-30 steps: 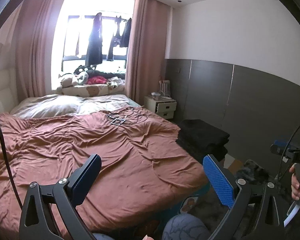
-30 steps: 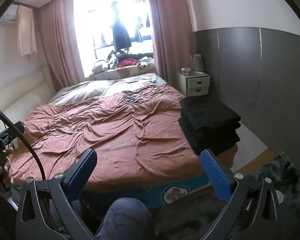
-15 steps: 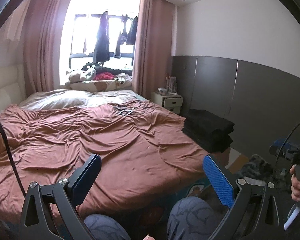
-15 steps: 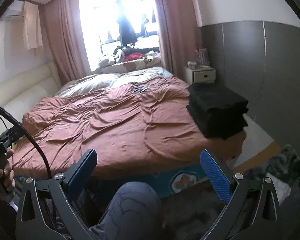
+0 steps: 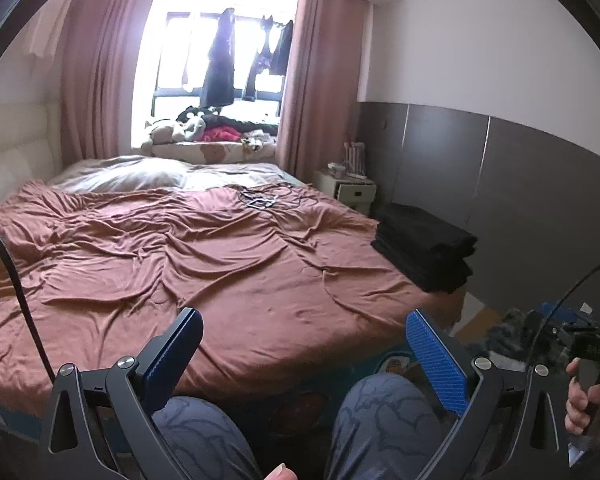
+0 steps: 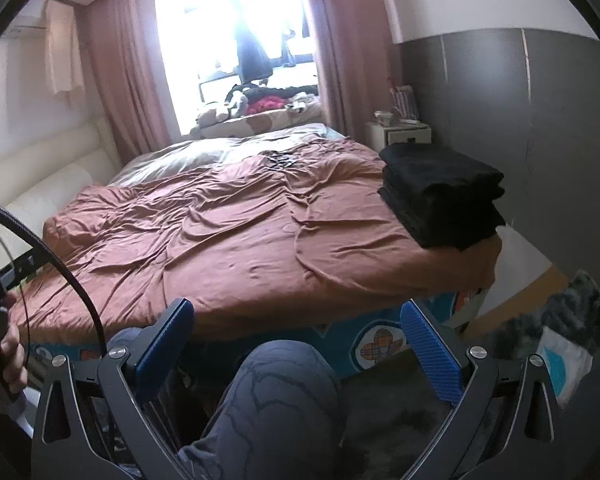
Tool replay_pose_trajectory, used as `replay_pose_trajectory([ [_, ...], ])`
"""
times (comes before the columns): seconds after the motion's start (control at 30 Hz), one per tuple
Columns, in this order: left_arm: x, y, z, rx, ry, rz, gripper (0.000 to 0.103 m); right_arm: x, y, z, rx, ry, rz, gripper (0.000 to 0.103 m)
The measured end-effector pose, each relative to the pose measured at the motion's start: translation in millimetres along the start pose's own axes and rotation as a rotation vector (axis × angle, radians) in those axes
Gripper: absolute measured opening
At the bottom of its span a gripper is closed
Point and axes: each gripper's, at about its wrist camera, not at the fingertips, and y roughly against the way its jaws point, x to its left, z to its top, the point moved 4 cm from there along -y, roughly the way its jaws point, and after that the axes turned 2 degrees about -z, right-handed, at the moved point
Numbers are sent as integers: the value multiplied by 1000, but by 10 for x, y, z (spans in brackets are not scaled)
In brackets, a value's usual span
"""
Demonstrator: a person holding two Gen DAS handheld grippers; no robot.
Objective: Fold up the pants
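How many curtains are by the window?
2: one pink curtain hangs left of the window, one pink curtain hangs right of it.

Black folded stack [image 6: 440, 196] at the bed's right edge: number and kind of garments can't be told, folds merge into one dark mass; small dark items on the bedspread [image 5: 260, 202] too small to identify; clothes hanging at the window [image 6: 252, 52] blown out by backlight in the right view; person's right hand [image 5: 580, 396] cut by the frame edge; left hand [image 6: 4, 356] likewise cut; both knees [image 5: 380, 408] partly behind gripper frames; pale object on the floor [image 6: 564, 364] blurred, unidentifiable.
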Motion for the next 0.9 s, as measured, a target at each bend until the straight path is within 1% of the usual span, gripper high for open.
replay_pose_trajectory([
  [0.1, 4, -6, -42, -1, -2, 12, 103, 51, -23, -10, -4, 10, -13, 103],
  [0.2, 19, -59, -77, 16, 5, 4, 103, 90, -16, -13, -9, -19, 7, 103],
  [0.47, 80, -101, -169, 34, 24, 18, 103, 193, 0, -85, -16, 14, -22, 103],
  [0.9, 148, -67, -189, 29, 28, 42, 103, 226, -31, -78, -2, 34, -23, 103],
])
